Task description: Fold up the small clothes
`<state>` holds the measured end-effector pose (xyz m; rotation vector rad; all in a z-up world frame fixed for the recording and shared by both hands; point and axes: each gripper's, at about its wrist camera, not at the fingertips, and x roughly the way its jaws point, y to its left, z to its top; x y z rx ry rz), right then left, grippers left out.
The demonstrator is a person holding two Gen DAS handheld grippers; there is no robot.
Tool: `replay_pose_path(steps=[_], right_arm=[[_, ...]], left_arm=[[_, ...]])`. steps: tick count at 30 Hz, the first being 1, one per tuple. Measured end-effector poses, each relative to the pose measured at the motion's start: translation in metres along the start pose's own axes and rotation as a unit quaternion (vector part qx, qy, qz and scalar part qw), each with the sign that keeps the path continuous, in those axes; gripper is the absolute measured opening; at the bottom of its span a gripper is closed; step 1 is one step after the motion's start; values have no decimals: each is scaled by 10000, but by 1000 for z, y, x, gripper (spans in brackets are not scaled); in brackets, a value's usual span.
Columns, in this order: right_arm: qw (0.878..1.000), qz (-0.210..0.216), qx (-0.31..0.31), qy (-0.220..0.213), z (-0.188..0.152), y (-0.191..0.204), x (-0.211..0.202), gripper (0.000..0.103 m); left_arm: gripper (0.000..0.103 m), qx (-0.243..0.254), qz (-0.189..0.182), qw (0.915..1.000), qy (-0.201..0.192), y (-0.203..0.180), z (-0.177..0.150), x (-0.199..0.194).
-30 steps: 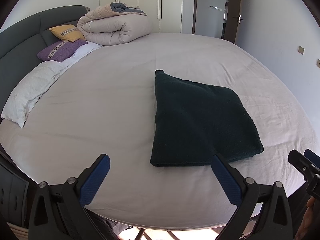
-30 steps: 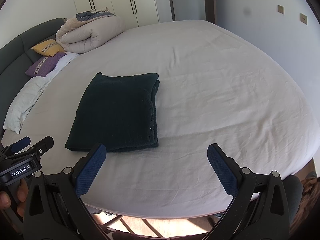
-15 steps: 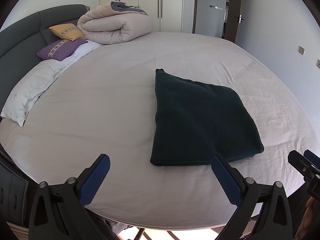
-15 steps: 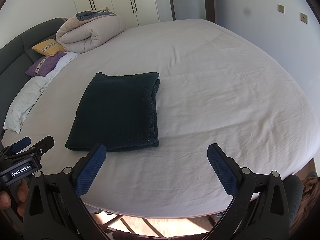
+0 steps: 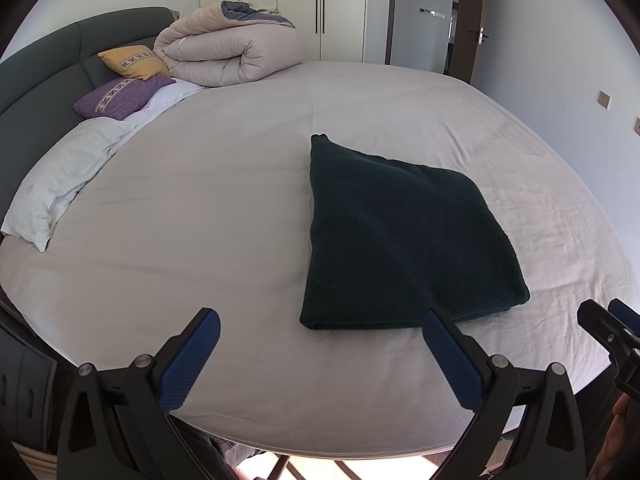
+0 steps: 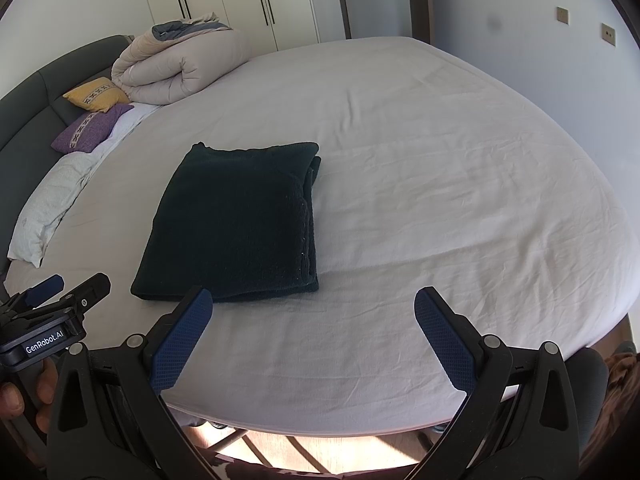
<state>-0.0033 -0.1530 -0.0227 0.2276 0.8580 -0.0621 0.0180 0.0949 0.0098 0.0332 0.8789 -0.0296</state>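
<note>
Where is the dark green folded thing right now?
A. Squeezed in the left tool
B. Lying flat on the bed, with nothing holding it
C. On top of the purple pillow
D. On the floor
B. The dark green folded garment lies flat on the white sheet, and both the left tool and the right tool are open and empty, short of it.

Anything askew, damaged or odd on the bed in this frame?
Nothing stands out. The dark green garment lies folded flat on the sheet, layers stacked along one edge. Both the left gripper and the right gripper are open, touching nothing.
</note>
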Motion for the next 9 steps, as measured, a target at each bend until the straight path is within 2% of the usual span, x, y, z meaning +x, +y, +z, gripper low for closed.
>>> replay_pose_path(steps=[9], right_arm=[[10000, 26, 30, 29, -3, 1, 3, 103]], left_arm=[[103, 50, 44, 10000, -6, -3, -1, 1]])
